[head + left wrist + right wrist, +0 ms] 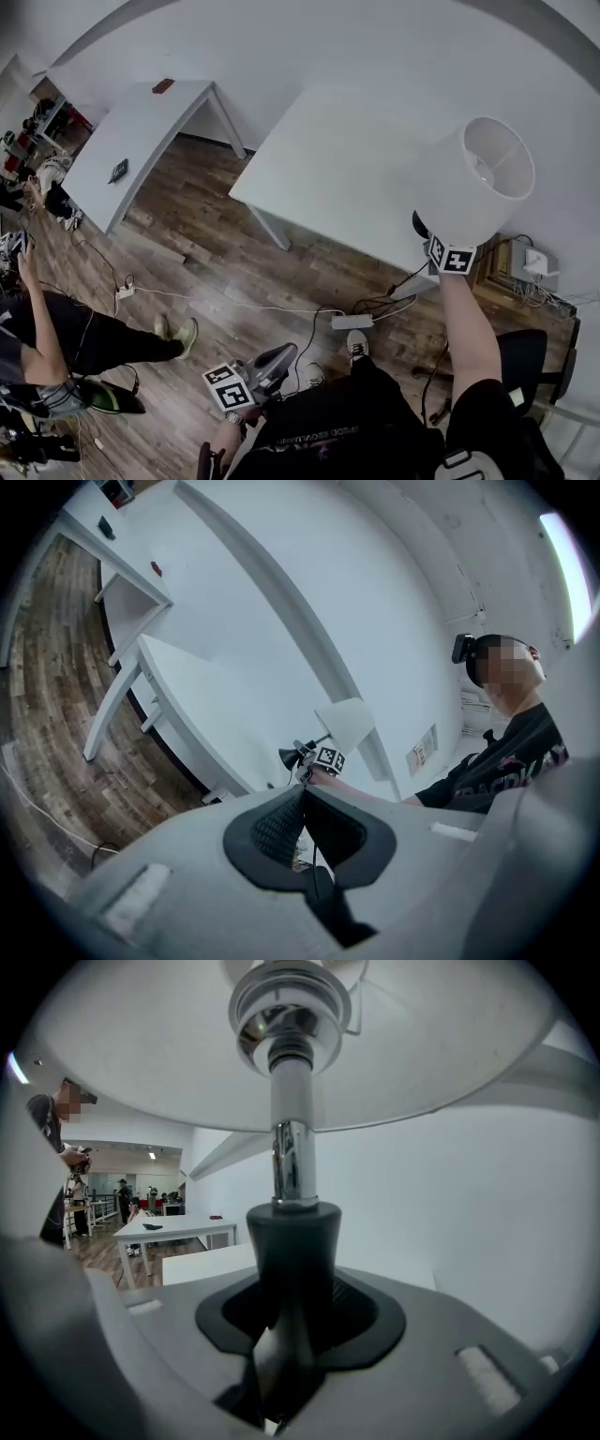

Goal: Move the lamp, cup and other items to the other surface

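Though the shade hides most of its stem, the lamp (483, 178) sits clamped in the right gripper (441, 246), white tabletop (337, 169) ahead, below it; left gripper (302, 829) pinched together, empty, above wooden floor (211, 248).

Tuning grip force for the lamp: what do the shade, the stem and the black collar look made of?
Shade: white and matte with no glare, so probably fabric or paper over a frame.
Stem: polished metal, likely chrome, going by its mirror-like reflections.
Black collar: smooth with a dull sheen, either plastic or painted metal; the look doesn't settle which.
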Demonstrator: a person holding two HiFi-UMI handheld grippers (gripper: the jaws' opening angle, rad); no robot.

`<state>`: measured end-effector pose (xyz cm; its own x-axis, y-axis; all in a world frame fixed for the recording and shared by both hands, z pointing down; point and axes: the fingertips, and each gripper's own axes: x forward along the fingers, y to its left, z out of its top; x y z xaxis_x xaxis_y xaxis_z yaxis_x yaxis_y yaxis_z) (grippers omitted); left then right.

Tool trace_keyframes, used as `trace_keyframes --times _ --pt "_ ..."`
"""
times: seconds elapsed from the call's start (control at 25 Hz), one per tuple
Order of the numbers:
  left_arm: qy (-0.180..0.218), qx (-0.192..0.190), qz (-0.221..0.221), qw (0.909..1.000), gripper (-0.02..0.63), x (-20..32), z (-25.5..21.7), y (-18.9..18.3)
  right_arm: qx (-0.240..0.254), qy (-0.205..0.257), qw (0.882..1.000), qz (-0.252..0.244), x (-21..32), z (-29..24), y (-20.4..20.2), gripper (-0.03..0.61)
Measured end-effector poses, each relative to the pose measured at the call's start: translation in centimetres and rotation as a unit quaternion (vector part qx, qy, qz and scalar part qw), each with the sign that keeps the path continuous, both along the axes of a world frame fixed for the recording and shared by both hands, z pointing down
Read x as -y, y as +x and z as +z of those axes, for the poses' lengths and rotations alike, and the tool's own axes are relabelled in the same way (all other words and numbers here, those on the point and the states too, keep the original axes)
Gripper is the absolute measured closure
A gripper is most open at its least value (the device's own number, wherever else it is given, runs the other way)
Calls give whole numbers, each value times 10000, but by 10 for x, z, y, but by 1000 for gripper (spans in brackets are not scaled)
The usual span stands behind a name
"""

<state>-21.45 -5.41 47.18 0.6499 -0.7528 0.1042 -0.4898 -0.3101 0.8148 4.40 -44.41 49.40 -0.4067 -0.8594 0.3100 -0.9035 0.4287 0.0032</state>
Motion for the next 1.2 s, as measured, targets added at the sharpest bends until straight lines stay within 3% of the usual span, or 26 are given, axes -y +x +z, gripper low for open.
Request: trace_keyframes --times 0.28,0.6,0.88,1.04,1.2 --pt "197 -200 741 9969 618 -7 -5 6 -121 202 9973 702 -57 -33 60 433" --pt "441 -303 1561 9863 618 -24 -13 21 -274 405 9862 1584 -137 -70 137 433" --pt "378 -449 2225 9732 617 -41 -7 42 -439 458 9712 2296 -203 -85 200 433" --pt "315 -491 2753 9596 617 -49 -10 60 -483 399 9541 2928 -261 -89 250 433" --pt "372 -426 2974 9531 618 -52 -10 78 -419 442 9409 3331 -292 -88 293 433"
